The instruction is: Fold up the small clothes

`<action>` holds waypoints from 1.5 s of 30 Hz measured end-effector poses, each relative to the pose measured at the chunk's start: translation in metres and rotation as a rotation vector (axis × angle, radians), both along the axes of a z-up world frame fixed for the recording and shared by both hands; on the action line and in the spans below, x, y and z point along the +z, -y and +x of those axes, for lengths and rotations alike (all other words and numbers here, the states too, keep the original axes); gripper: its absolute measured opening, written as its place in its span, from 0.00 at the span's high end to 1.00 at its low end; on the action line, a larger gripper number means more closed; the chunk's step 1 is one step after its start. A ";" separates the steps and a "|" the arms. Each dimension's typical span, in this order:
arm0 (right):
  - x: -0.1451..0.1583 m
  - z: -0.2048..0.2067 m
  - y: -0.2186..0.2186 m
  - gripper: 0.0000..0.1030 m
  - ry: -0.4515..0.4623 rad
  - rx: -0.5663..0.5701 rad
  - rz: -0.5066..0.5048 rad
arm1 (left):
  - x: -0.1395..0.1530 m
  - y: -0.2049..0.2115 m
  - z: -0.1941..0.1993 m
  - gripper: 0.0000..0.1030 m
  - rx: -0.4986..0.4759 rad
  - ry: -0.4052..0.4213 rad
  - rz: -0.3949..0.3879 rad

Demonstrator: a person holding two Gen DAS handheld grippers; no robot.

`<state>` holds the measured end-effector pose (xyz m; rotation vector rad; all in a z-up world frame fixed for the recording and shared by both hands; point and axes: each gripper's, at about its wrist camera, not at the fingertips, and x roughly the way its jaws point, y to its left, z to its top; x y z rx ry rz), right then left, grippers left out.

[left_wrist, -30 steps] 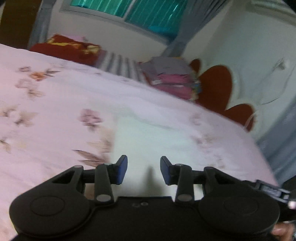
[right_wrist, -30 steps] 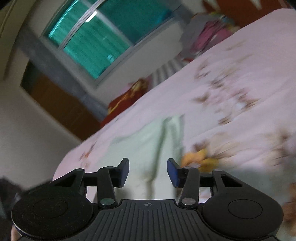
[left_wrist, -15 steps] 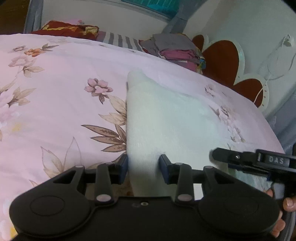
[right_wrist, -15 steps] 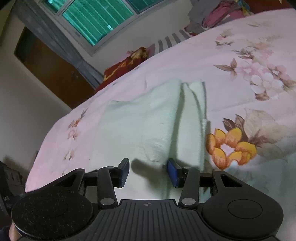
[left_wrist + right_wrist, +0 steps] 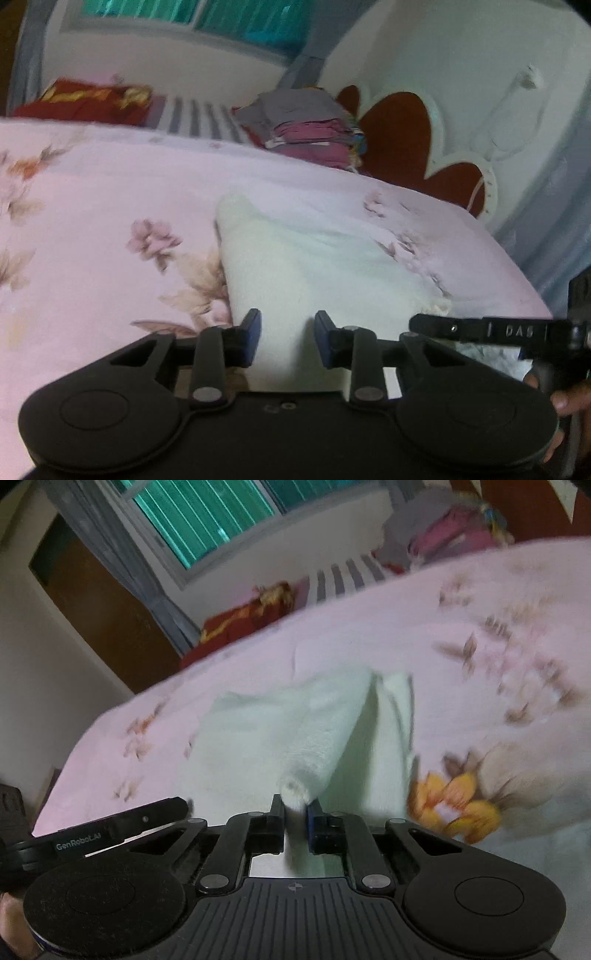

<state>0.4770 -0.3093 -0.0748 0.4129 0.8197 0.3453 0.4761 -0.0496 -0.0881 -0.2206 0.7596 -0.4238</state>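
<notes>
In the left wrist view, the left gripper (image 5: 287,339) is positioned low over the near edge of a pale cream garment (image 5: 314,266) that lies on a pink floral bedsheet (image 5: 92,206). Its jaws have just been closing, the cloth lies between them, and a clear gap remains on both sides, so the gripper is released. A stack of folded clothes (image 5: 306,125) sits at the far side of the bed beside a red headboard (image 5: 399,129). The right gripper (image 5: 480,330) enters from the right edge. In the right wrist view, the right gripper (image 5: 295,808) has just been closing and is clenched on a bunched fold of the pale cream garment (image 5: 295,731), which spreads away across the bedsheet (image 5: 480,664). The left gripper (image 5: 110,830) appears at the lower left.
</notes>
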 end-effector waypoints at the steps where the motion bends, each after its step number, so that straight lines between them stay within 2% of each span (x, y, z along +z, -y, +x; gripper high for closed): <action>1: 0.004 -0.004 0.005 0.90 0.005 -0.008 -0.005 | -0.003 0.007 0.001 0.72 -0.013 -0.012 0.021; 4: -0.013 0.000 0.015 0.90 -0.067 -0.038 -0.043 | -0.016 0.015 0.004 0.70 -0.029 -0.050 0.057; 5: -0.019 0.002 0.019 0.91 -0.090 -0.049 -0.022 | -0.018 0.013 0.004 0.69 -0.030 -0.055 0.055; 6: -0.023 0.002 0.022 0.91 -0.098 -0.058 0.010 | -0.019 0.010 0.005 0.68 -0.029 -0.065 0.042; 8: -0.021 0.002 0.022 0.91 -0.093 -0.060 0.007 | -0.021 0.005 0.007 0.67 -0.044 -0.077 0.032; 11: -0.018 0.002 0.020 0.90 -0.092 -0.031 -0.015 | -0.008 -0.004 0.007 0.69 -0.056 -0.028 -0.010; 13: -0.011 0.000 0.024 0.76 -0.080 -0.028 -0.031 | 0.001 -0.008 0.013 0.69 -0.063 0.022 -0.005; 14: -0.004 -0.003 0.029 0.64 -0.046 -0.050 -0.047 | 0.003 -0.009 0.018 0.69 -0.065 0.039 -0.001; 15: 0.005 -0.006 0.034 0.64 0.010 -0.076 -0.059 | 0.004 -0.009 0.026 0.69 -0.070 0.047 -0.003; 19: 0.021 0.023 0.027 0.64 0.055 -0.088 -0.058 | 0.003 0.001 0.058 0.69 -0.142 0.087 -0.018; 21: 0.020 0.044 0.009 0.65 0.073 -0.041 -0.091 | -0.002 0.012 0.070 0.69 -0.214 0.119 -0.034; 22: 0.017 0.057 -0.004 0.67 0.074 -0.005 -0.123 | -0.009 0.016 0.075 0.65 -0.237 0.121 -0.039; 23: 0.011 0.065 -0.012 0.71 0.066 0.023 -0.150 | -0.020 0.021 0.082 0.66 -0.252 0.096 -0.039; 25: -0.010 0.080 -0.028 0.75 0.034 0.101 -0.257 | -0.040 0.025 0.091 0.69 -0.249 0.056 -0.047; 26: -0.019 0.081 -0.026 0.77 0.043 0.083 -0.293 | -0.042 0.025 0.091 0.69 -0.246 0.064 -0.066; 28: -0.023 0.083 -0.006 0.84 0.020 0.013 -0.227 | -0.033 0.028 0.090 0.69 -0.249 0.066 -0.058; 29: -0.022 0.082 -0.004 0.85 0.015 0.005 -0.243 | -0.029 0.026 0.089 0.69 -0.246 0.085 -0.067; 31: -0.016 0.081 -0.008 0.85 0.019 0.023 -0.283 | -0.026 0.022 0.092 0.69 -0.216 0.102 -0.059; 33: -0.007 0.084 -0.008 0.85 0.055 0.001 -0.268 | -0.027 0.021 0.101 0.69 -0.193 0.100 -0.060; 36: -0.007 0.104 -0.017 0.85 0.048 0.014 -0.252 | -0.038 0.033 0.123 0.69 -0.180 0.038 -0.021; 37: -0.013 0.113 -0.023 0.85 0.028 0.037 -0.285 | -0.040 0.035 0.131 0.69 -0.175 0.014 0.002; 39: -0.020 0.122 -0.027 0.85 0.041 0.057 -0.368 | -0.041 0.035 0.140 0.69 -0.145 -0.037 -0.031; 41: -0.022 0.126 -0.025 0.85 0.042 0.060 -0.389 | -0.040 0.031 0.143 0.69 -0.136 -0.065 -0.050; 43: -0.023 0.121 -0.025 0.85 0.054 0.066 -0.418 | -0.038 0.026 0.138 0.69 -0.154 -0.048 -0.037; 45: -0.026 0.117 -0.025 0.84 0.070 0.073 -0.444 | -0.028 0.020 0.124 0.69 -0.167 0.005 -0.021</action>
